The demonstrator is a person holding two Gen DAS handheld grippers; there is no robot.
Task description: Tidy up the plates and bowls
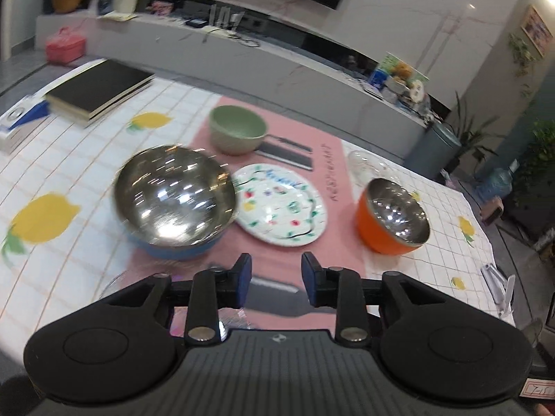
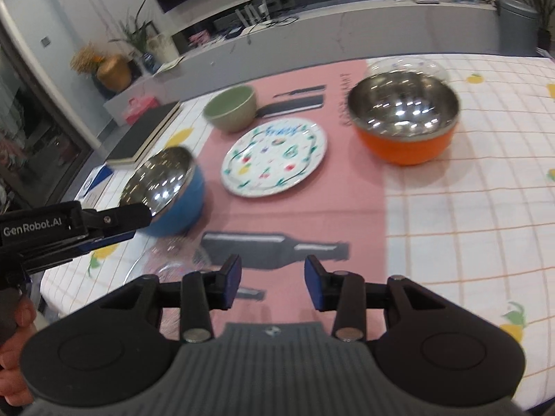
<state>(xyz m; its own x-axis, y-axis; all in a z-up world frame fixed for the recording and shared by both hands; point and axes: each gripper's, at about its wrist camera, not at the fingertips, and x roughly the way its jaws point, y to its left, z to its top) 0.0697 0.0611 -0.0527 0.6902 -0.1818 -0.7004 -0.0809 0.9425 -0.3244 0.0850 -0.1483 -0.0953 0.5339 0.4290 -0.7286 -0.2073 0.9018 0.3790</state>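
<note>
Left wrist view: my left gripper (image 1: 275, 277) hangs above the near edge of a pink mat (image 1: 343, 159), its blue-padded jaws parted with nothing between them. Just past the left jaw stands a blue bowl (image 1: 175, 204) with a shiny steel lining, upright on the mat's left edge and blurred. Just right of it, and partly behind its rim, lies a flat white plate (image 1: 281, 204) painted with small coloured fruit and a dark wavy ring. Beyond the plate sits a pale green bowl (image 1: 237, 130). To the right, near the mat's right edge, is an orange bowl (image 1: 393, 216), also steel-lined and upright. A clear glass bowl (image 1: 364, 163) stands behind it; I cannot tell if they touch. A black book (image 1: 99, 88) lies at the far left of the lemon-print tablecloth (image 1: 45, 159).

Right wrist view: my right gripper (image 2: 272, 282) is parted about as far, empty, over a printed bottle shape (image 2: 274, 248) on the mat. The same dishes spread ahead: plate in the middle, green bowl behind it, orange bowl at right, blue bowl at left. My left gripper reaches in from the left edge, its tip in front of the blue bowl's near rim; whether it touches I cannot tell. A clear glass plate (image 2: 156, 263) lies near the right gripper's left jaw.
</note>
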